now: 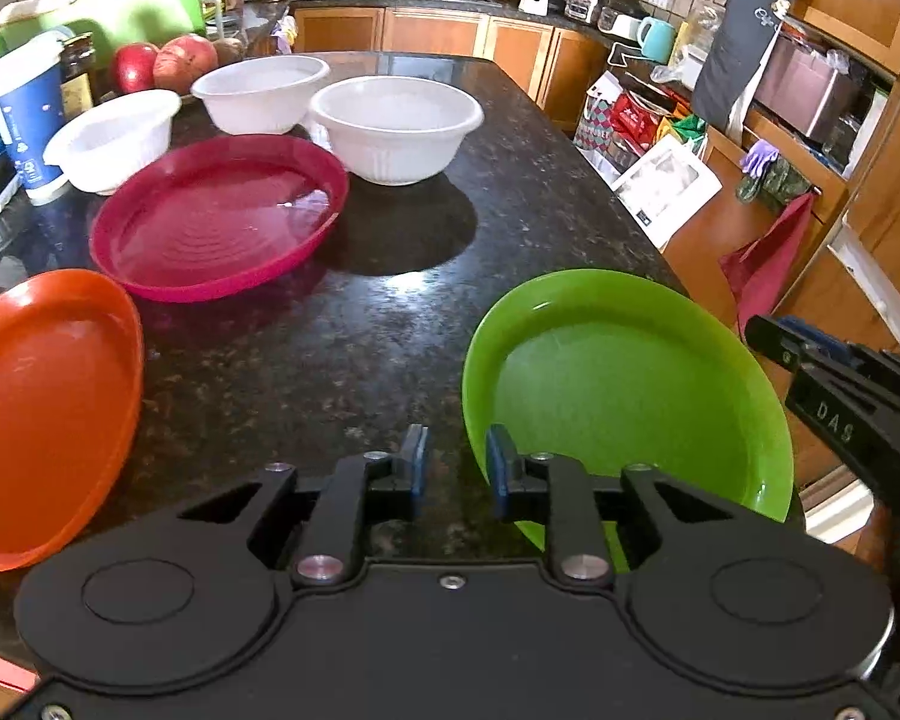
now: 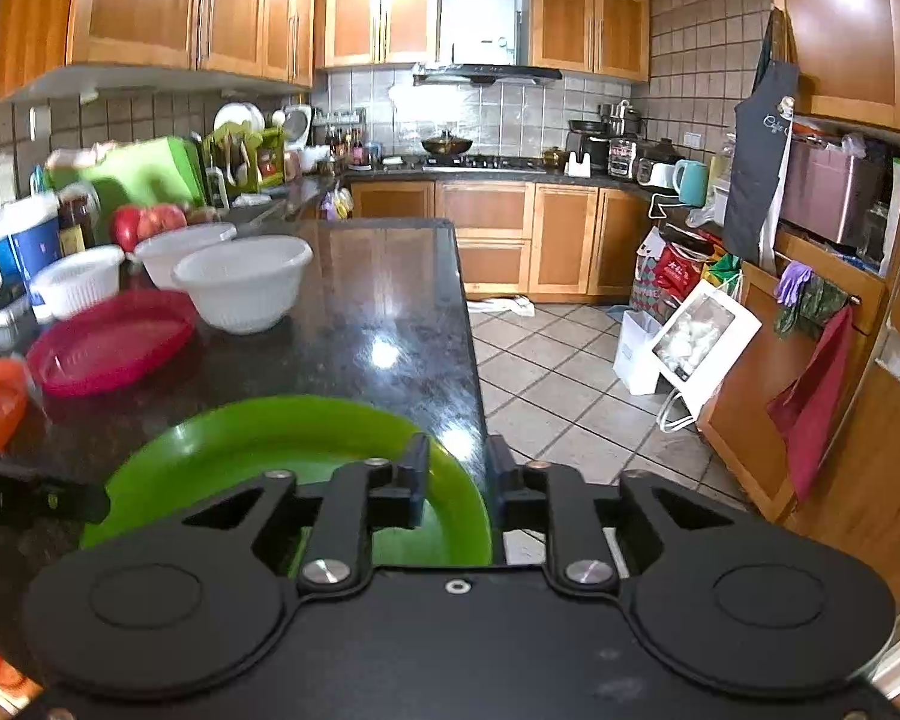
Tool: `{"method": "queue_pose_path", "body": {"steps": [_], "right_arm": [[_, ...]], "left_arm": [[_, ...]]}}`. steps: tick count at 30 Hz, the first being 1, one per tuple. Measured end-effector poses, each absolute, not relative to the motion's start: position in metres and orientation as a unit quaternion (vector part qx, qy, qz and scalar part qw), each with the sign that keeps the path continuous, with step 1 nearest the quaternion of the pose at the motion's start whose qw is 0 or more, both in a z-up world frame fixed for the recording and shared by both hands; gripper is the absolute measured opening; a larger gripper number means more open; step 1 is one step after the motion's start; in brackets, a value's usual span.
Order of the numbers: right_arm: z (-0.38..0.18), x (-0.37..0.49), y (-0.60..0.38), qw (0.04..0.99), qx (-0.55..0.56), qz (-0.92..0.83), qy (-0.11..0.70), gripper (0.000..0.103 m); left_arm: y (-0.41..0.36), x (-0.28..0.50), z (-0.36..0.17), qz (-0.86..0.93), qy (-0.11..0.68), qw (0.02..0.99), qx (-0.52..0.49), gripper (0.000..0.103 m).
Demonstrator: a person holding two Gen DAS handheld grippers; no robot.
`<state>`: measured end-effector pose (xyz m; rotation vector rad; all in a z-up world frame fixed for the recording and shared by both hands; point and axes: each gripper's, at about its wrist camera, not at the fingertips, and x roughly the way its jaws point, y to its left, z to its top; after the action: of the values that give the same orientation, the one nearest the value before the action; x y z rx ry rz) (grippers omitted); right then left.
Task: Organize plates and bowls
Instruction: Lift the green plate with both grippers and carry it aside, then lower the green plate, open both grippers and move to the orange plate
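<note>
Green plate (image 2: 282, 456), lower centre of the right wrist frame, is straddled at its rim by the spread right gripper (image 2: 457, 480), not yet pinched. Left gripper (image 1: 457, 468) is held spread, empty. Next: rim pinched, plate stacked on the magenta plate (image 1: 222, 216).

Red apples (image 1: 153, 65) and a blue-and-white cup (image 1: 25, 120) crowd the dark granite bench (image 1: 354, 330) far ahead-left of the fingers, while a grey apron (image 2: 757, 168) and red towel (image 2: 813, 402) hang ahead-right.

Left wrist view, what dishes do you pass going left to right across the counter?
Orange plate → small white bowl → pink plate → large white bowl → green plate.
</note>
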<state>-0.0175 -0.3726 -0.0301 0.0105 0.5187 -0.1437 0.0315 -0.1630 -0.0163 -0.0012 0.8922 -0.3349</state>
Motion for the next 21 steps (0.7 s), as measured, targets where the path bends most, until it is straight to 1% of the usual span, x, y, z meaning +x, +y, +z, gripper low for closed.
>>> {"method": "queue_pose_path", "body": {"steps": [4, 5, 6, 8, 10, 12, 16, 21], "right_arm": [[-0.021, -0.016, -0.359, 0.969, 0.021, -0.053, 0.239, 0.040], [-0.018, -0.015, -0.352, 0.971, 0.020, -0.047, 0.234, 0.041], [-0.017, -0.015, -0.346, 0.972, 0.019, -0.041, 0.230, 0.043], [-0.013, -0.013, -0.331, 0.974, 0.018, -0.022, 0.224, 0.045], [-0.009, -0.010, -0.317, 0.975, 0.016, -0.003, 0.219, 0.049], [-0.007, -0.010, -0.300, 0.978, 0.011, 0.014, 0.208, 0.052], [-0.001, -0.005, -0.261, 0.979, -0.011, 0.039, 0.202, 0.052], [0.000, 0.008, -0.220, 0.970, -0.001, 0.084, 0.229, 0.052]], "left_arm": [[-0.144, 0.024, -0.011, -0.120, 0.403, 0.907, 0.008, 0.037], [-0.137, 0.022, -0.009, -0.113, 0.397, 0.911, 0.007, 0.039], [-0.129, 0.021, -0.007, -0.108, 0.393, 0.913, 0.003, 0.044], [-0.111, 0.021, -0.002, -0.098, 0.387, 0.917, -0.012, 0.052], [-0.091, 0.020, 0.003, -0.081, 0.378, 0.922, -0.025, 0.053], [-0.071, 0.020, 0.006, -0.058, 0.369, 0.927, -0.030, 0.053], [-0.033, 0.025, 0.010, -0.020, 0.365, 0.930, -0.035, 0.053], [0.015, 0.033, 0.008, 0.007, 0.378, 0.925, -0.040, 0.052]]}}
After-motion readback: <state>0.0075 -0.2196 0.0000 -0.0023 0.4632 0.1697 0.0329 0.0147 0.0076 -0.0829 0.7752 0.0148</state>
